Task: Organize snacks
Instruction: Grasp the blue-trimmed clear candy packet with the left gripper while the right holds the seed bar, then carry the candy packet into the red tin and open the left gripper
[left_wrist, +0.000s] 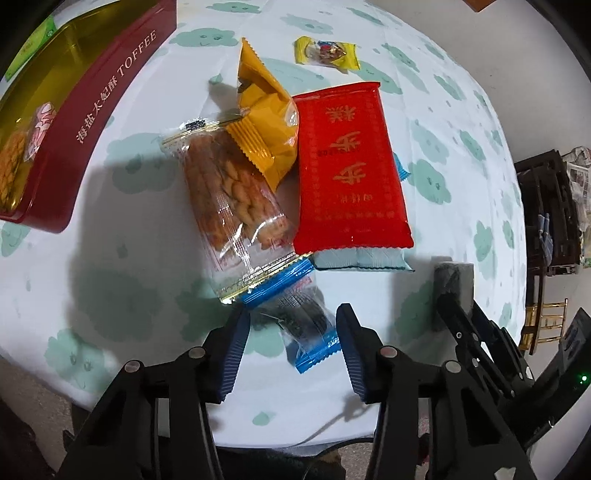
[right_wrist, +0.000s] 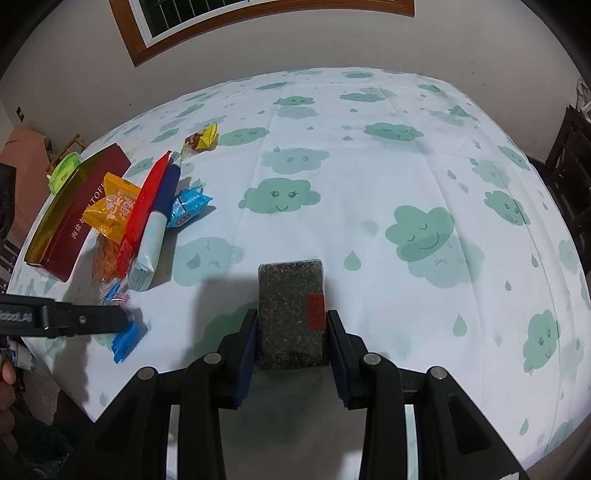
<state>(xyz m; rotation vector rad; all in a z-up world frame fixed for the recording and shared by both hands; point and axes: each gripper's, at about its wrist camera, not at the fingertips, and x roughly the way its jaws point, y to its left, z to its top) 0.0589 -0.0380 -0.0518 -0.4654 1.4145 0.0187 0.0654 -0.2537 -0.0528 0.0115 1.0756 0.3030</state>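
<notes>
My left gripper (left_wrist: 291, 325) is open, its blue-padded fingers on either side of a clear snack packet with blue ends (left_wrist: 301, 321) lying on the table. Beyond it lie a clear packet of fried twists (left_wrist: 229, 195), an orange packet (left_wrist: 266, 122), a red packet (left_wrist: 351, 162) on a pale blue one (left_wrist: 360, 258), and a yellow candy (left_wrist: 327, 51). The dark red toffee tin (left_wrist: 85, 122) stands open at the left with snacks inside. My right gripper (right_wrist: 291, 317) is shut on a dark speckled bar with a red label (right_wrist: 290, 314), held above the table. It shows at the right in the left wrist view (left_wrist: 452, 284).
The table has a white cloth with green clouds (right_wrist: 369, 184). A small blue packet (right_wrist: 188, 205) and a green packet (right_wrist: 64, 173) lie near the tin. A wall and window frame (right_wrist: 258, 22) stand behind. Dark furniture (left_wrist: 546, 221) stands off the table's right side.
</notes>
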